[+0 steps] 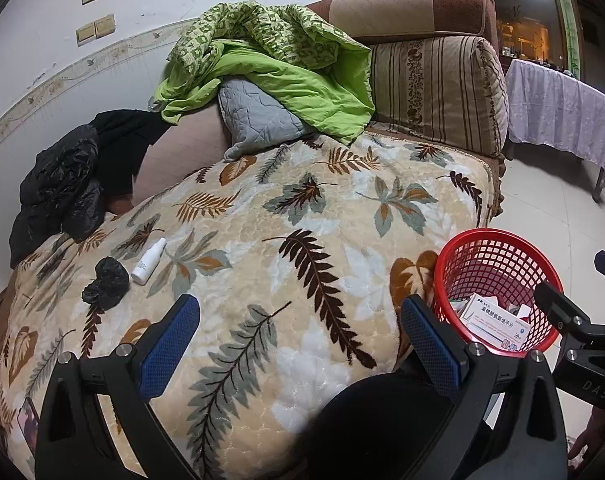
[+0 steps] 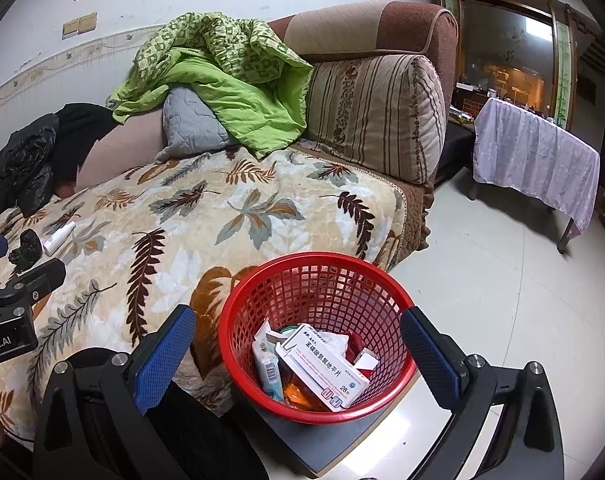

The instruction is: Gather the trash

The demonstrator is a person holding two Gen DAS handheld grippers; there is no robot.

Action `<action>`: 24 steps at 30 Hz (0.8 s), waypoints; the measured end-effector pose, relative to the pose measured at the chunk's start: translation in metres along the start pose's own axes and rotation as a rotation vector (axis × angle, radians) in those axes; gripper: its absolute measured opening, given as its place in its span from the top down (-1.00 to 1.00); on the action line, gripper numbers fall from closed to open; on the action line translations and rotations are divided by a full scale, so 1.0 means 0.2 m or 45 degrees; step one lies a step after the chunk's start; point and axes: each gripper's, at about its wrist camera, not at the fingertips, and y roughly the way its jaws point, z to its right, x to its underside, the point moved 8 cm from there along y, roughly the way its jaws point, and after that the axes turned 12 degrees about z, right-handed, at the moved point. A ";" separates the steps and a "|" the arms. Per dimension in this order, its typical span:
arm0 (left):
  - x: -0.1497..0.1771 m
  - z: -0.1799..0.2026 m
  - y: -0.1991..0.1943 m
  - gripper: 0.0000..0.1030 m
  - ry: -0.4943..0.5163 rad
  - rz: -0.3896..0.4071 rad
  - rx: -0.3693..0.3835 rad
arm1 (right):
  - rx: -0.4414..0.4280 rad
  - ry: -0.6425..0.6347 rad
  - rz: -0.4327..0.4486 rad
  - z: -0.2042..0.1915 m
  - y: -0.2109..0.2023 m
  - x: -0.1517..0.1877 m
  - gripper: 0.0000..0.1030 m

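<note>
A red mesh basket stands beside the sofa and holds a white medicine box and other packaging; it also shows in the left wrist view. A crumpled black bag and a small white bottle lie on the leaf-patterned blanket, far left in the right wrist view: bag, bottle. My left gripper is open and empty above the blanket. My right gripper is open and empty, straddling the basket from above.
A green quilt and grey pillow lie at the sofa back, a black jacket at left. A striped cushion forms the arm. A cloth-covered table stands on the tiled floor.
</note>
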 end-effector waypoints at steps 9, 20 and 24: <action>0.00 0.00 0.00 -0.94 0.001 0.002 -0.002 | 0.000 -0.001 -0.007 0.00 0.00 0.01 -0.99; 0.00 0.00 -0.01 -0.94 0.001 0.002 0.000 | -0.011 -0.012 -0.021 -0.01 0.02 0.02 -0.99; 0.01 0.00 0.00 -0.94 0.000 -0.001 0.002 | -0.014 -0.018 -0.027 -0.02 0.02 0.02 -0.99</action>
